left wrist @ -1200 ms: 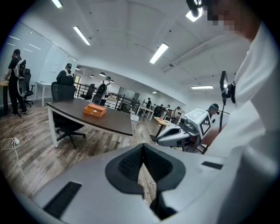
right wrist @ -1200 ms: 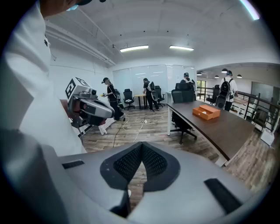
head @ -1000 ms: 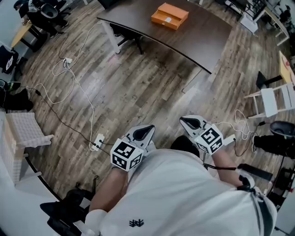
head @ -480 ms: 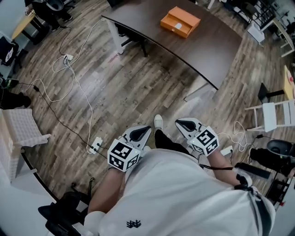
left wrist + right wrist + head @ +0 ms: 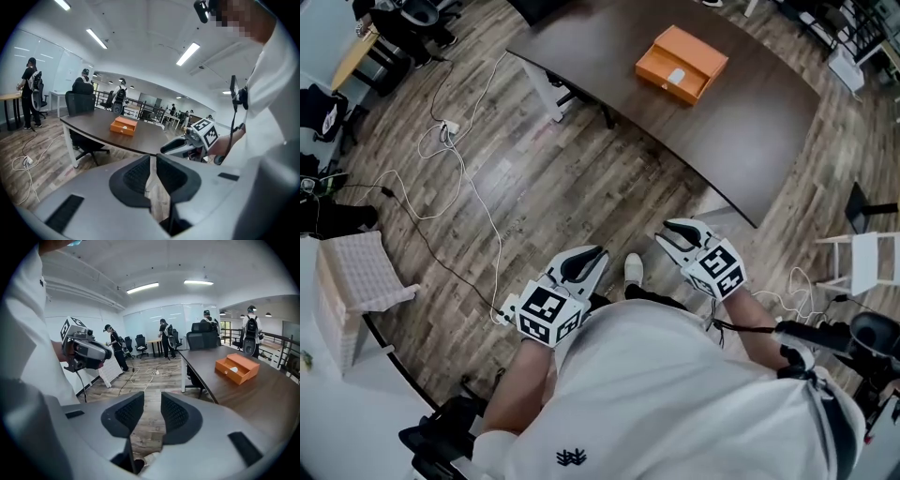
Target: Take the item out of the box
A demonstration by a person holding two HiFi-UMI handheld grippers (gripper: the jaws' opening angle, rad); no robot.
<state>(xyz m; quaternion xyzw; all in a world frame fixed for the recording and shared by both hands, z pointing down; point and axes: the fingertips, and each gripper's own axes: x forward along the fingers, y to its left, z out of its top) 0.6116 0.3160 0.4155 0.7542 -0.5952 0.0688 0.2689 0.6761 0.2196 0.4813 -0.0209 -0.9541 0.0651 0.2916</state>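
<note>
An orange box (image 5: pixel 682 64) lies open on the dark table (image 5: pixel 750 122), with a small white item (image 5: pixel 676 77) inside it. The box also shows far ahead in the left gripper view (image 5: pixel 124 126) and the right gripper view (image 5: pixel 236 368). Both grippers are held low by the person's waist over the wooden floor, well short of the table. My left gripper (image 5: pixel 596 255) (image 5: pixel 153 164) is shut and holds nothing. My right gripper (image 5: pixel 668 235) (image 5: pixel 152 404) has its jaws opening, with only floor between them.
White cables and a power strip (image 5: pixel 441 131) trail across the floor at the left. A white woven stand (image 5: pixel 361 272) is at the far left and a white chair (image 5: pixel 874 262) at the right. People and office chairs (image 5: pixel 201 339) stand beyond the table.
The person has walked toward the table, so the box sits lower and larger in the head view. Both grippers stay by the waist.
</note>
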